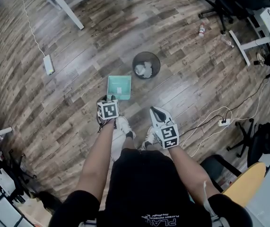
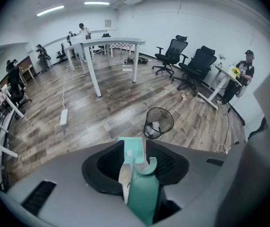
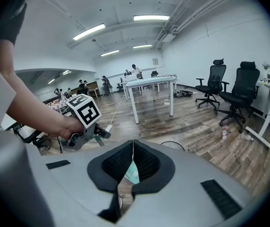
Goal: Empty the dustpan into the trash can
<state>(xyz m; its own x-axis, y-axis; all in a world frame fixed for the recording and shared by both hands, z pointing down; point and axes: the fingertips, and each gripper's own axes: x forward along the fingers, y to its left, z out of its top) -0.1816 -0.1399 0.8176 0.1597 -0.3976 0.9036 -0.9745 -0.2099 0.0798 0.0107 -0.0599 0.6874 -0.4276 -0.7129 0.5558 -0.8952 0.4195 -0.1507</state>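
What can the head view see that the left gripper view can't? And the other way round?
Only the head view shows the person's arms and shoes. Only the left gripper view shows other people across the room and the ceiling lights. Both show the teal dustpan, the black trash can and the white power strip.

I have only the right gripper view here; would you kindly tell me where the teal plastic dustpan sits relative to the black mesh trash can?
Observer: The teal plastic dustpan rests on the wooden floor, close to the black mesh trash can on the person's side, seemingly not touching it.
Operator: Thank you. Is anything in the can?
Observer: Yes, crumpled white paper lies inside.
Operator: Is the dustpan being gripped?
Observer: No; the left gripper is open, with the handle between its jaws.
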